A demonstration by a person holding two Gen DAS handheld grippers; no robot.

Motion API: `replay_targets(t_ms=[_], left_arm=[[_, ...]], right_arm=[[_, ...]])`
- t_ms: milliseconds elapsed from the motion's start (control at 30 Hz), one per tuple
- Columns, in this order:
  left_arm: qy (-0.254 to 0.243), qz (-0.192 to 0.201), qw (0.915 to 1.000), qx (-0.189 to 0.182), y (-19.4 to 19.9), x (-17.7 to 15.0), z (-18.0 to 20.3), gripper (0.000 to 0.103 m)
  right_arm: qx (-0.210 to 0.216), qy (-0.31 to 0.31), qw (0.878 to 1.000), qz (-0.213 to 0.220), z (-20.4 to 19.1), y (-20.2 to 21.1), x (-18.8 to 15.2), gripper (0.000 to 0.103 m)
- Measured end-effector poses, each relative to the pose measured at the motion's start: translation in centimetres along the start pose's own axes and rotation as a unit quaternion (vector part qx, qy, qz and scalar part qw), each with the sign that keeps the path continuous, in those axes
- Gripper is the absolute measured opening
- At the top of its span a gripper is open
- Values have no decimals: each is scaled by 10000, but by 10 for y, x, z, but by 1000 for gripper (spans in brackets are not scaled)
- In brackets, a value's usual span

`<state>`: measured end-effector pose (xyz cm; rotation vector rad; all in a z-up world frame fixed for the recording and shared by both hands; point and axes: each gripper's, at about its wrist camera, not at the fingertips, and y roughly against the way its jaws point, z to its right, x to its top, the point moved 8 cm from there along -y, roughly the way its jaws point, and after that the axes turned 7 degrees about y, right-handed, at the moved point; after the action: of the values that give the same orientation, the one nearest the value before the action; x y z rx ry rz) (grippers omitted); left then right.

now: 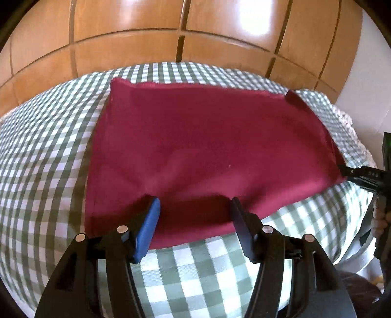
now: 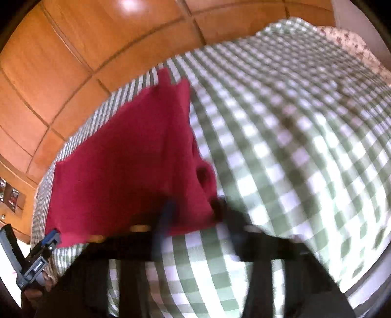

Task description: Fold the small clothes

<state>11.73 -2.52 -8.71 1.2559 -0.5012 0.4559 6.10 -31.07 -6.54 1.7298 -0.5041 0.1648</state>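
Surface: a bed (image 1: pixel 48 151) under a green-and-white checked cover, rumpled into soft ridges; a patterned pale cloth (image 2: pixel 347 41) shows at its far right corner.
Room: glossy wooden wardrobe panels (image 1: pixel 132 22) stand behind the bed, with a strip of white wall (image 1: pixel 366 61) to the right of them.
Garment place: the dark red garment (image 1: pixel 207 146) lies spread on the cover, its near hem close to the bed's near side and its far edge short of the far side.
Garment direction: its long axis runs left to right across the bed in my left view; the far edge is narrower than the near one, so the sides splay out toward me.
Garment look: plain dark red, one even colour, mostly flat with faint creases; the left far corner is slightly turned up, and at the right side a fold bunches into a small pocket (image 2: pixel 205 176).
My left gripper (image 1: pixel 195 208): jaws apart, straddling the near hem, the blue pad and the dark pad each over the cloth's edge, not pressing on it.
My right gripper (image 2: pixel 193 217): at the garment's near right corner; the view is blurred, so I cannot tell whether its jaws are together or pinching cloth.
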Motion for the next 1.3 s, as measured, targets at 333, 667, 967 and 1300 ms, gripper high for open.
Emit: replay_targets(t_ms=[333, 667, 967, 1300], left_arm=[[-21, 330, 9990, 305, 27, 3, -1, 75], [472, 518, 9914, 1103, 53, 21, -46, 75], [675, 454, 9890, 1236, 55, 11, -67, 75], [1173, 105, 9914, 572, 45, -3, -75, 64]], right_arm=[[-582, 466, 9966, 351, -5, 27, 12, 40], [685, 1531, 9856, 188, -143, -3, -1, 52], [894, 1548, 9835, -284, -151, -38, -33, 53], [976, 1429, 9847, -189, -152, -41, -34, 54]])
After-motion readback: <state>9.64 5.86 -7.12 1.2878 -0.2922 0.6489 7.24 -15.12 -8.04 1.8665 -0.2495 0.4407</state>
